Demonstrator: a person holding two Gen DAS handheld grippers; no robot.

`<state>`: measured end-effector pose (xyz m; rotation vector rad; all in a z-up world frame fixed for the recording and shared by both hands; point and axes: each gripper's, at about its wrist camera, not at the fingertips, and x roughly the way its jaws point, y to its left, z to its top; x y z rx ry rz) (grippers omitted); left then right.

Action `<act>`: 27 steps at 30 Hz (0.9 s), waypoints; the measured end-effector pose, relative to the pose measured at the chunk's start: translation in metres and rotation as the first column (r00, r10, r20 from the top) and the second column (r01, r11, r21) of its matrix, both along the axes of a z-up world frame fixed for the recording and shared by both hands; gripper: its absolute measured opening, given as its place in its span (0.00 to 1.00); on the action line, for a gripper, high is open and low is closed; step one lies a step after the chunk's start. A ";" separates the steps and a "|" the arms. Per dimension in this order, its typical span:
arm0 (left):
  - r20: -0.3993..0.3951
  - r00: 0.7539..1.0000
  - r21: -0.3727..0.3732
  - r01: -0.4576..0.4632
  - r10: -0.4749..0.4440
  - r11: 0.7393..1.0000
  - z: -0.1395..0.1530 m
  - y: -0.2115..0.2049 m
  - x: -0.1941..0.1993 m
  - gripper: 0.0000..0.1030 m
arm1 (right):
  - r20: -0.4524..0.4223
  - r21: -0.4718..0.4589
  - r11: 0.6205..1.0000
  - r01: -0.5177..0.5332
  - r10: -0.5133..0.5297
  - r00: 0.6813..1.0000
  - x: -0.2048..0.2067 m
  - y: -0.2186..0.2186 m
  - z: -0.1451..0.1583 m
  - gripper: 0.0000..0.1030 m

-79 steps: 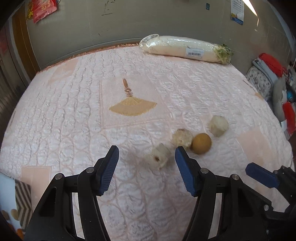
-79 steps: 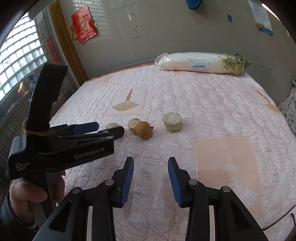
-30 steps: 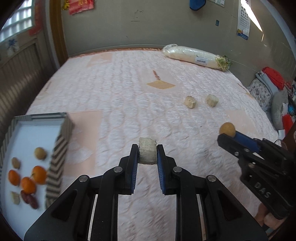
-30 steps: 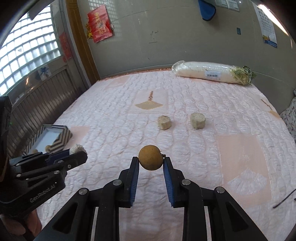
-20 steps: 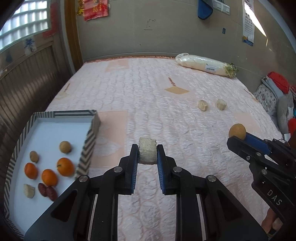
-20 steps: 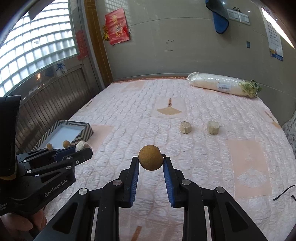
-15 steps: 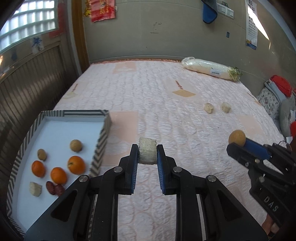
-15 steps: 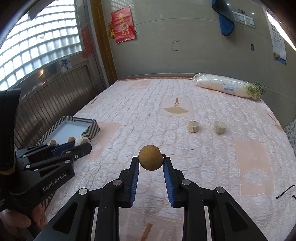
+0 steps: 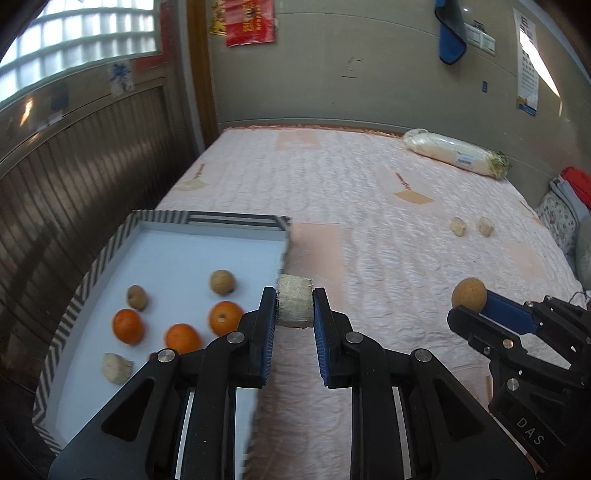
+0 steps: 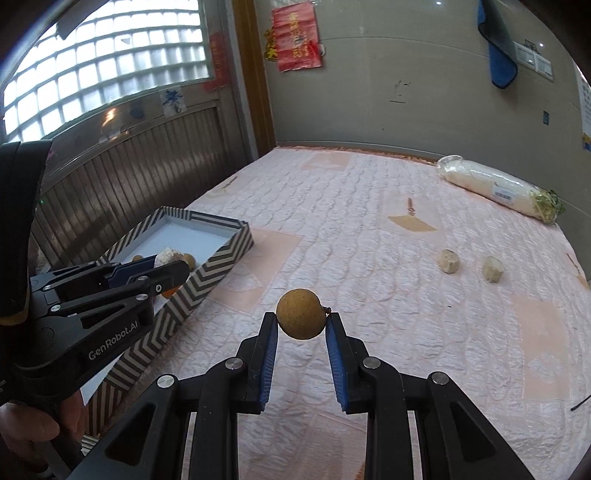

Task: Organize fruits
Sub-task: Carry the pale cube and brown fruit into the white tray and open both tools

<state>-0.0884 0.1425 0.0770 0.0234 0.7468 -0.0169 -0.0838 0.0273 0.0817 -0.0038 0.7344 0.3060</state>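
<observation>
While I hold both tools above the pink quilted bedspread [image 9: 369, 206], my left gripper [image 9: 294, 314] is pinching a pale cylindrical fruit chunk [image 9: 294, 307] between its blue pads, right at the near right wall of the striped tray [image 9: 236, 220]. From the right wrist camera the same gripper [image 10: 168, 267] reaches over the tray [image 10: 221, 258] with the chunk at its tip.

My right gripper [image 10: 301, 325] is clamped on a round brown fruit [image 10: 300, 314], which sits high between the fingertips above the bedspread, to the right of the tray and apart from it. In the left view that gripper [image 9: 471, 306] shows at the right edge with the brown ball [image 9: 469, 293] at its tip.

Inside the tray I see three oranges [image 9: 127, 326] grouped near the middle, two small brown round fruits [image 9: 222, 281] beyond them, and one pale chunk [image 9: 115, 367] nearest me (something dark pokes out beside my left finger, too hidden to name).

Well apart, on the far right of the bedspread, two more pale chunks [image 10: 448, 261] lie side by side without touching. A long white wrapped radish [image 10: 498, 190] with green leaves at one end lies by the far wall. A blue cloth [image 10: 498, 48] hangs on that wall, and a red paper hanging [image 10: 297, 35] is beside the door frame.
</observation>
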 end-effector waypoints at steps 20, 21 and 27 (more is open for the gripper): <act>-0.020 0.984 -0.011 -0.176 0.176 0.984 -0.009 0.097 -0.007 0.18 | -0.019 -0.066 0.975 -0.212 0.211 0.977 0.010 0.104 -0.002 0.25; -0.023 0.983 -0.012 -0.183 0.183 0.983 -0.011 0.101 -0.007 0.18 | -0.020 -0.068 0.973 -0.221 0.220 0.975 0.011 0.108 -0.002 0.25; -0.043 0.975 -0.025 -0.218 0.216 0.976 -0.016 0.123 -0.012 0.18 | -0.038 -0.066 0.952 -0.299 0.297 0.954 0.011 0.139 -0.005 0.25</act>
